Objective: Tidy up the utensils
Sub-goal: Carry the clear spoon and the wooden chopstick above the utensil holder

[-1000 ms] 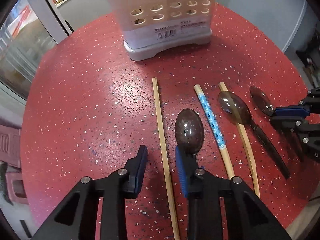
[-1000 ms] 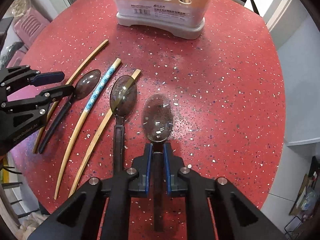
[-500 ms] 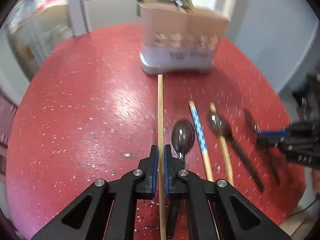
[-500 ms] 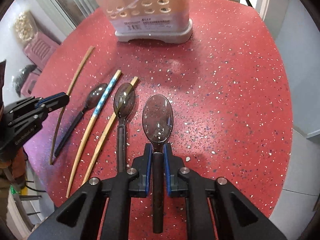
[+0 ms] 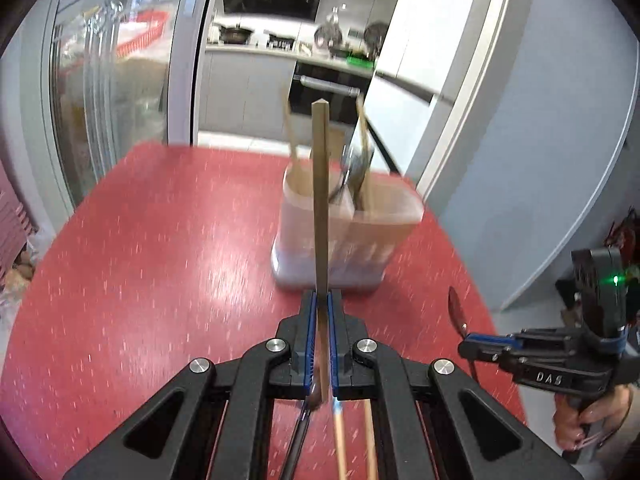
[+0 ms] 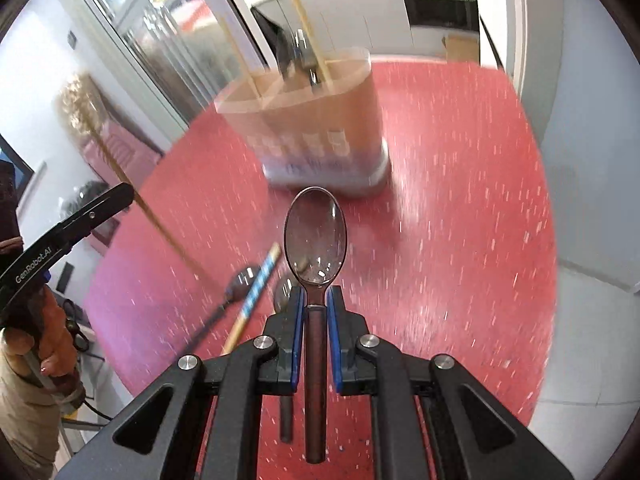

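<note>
Nearest, a plain chopstick [image 5: 320, 208] is seen clamped in the closed left gripper [image 5: 320, 320], and a dark spoon [image 6: 315, 236] pinched by its handle in the closed right gripper [image 6: 315, 312]. Below, on the red table [image 6: 460, 240], a patterned chopstick [image 6: 256, 284], another chopstick and two spoons are left unsorted. Farther off, the utensil holder [image 6: 312, 128] is shown already stocked with several pieces; both carried pieces are judged not yet delivered
</note>
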The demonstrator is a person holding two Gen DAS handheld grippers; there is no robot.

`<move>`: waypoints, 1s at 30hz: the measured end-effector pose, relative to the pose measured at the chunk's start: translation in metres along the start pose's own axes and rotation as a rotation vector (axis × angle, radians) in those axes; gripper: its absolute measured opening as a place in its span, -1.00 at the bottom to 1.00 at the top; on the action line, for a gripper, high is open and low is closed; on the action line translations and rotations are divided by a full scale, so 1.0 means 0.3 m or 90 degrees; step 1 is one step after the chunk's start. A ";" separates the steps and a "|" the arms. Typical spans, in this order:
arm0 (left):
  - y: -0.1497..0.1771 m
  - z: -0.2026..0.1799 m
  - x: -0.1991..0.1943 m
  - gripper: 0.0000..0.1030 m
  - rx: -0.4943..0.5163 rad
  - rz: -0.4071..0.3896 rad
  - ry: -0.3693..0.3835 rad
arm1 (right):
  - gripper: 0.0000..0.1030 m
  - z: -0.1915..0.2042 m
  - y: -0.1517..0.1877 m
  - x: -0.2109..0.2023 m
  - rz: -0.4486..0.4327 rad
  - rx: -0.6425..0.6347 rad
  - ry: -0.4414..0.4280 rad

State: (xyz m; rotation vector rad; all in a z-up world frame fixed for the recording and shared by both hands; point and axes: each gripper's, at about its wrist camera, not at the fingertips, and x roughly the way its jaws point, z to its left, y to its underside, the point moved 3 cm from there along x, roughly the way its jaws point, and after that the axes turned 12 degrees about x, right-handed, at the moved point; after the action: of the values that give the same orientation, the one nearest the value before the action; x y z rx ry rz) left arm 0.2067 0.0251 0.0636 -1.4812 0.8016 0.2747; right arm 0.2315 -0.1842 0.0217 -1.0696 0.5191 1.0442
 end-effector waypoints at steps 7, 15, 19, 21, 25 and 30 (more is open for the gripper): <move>-0.211 0.011 -0.017 -0.36 -0.005 -0.057 0.002 | -0.75 0.076 -0.182 -0.063 -0.062 -0.016 -0.020; -0.422 0.058 -0.051 -0.36 -0.010 -0.102 0.002 | -0.75 0.153 -0.409 -0.104 -0.105 -0.022 -0.044; -0.491 0.086 0.001 -0.36 -0.010 -0.105 -0.003 | -0.75 0.176 -0.504 -0.082 -0.130 -0.028 -0.040; -0.510 0.092 0.035 -0.36 -0.014 -0.104 -0.004 | -0.75 0.186 -0.543 -0.062 -0.140 -0.030 -0.037; -0.545 0.105 0.090 -0.36 -0.019 -0.106 0.000 | -0.75 0.211 -0.608 -0.030 -0.174 -0.036 -0.051; -0.580 0.119 0.156 -0.36 -0.010 -0.118 -0.018 | -0.75 0.245 -0.658 0.009 -0.230 -0.071 -0.059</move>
State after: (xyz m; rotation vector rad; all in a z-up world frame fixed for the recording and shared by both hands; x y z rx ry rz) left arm 0.3597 0.0245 0.1654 -1.5524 0.6356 0.1617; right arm 0.3981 -0.1365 0.1414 -1.1569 0.1838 0.8050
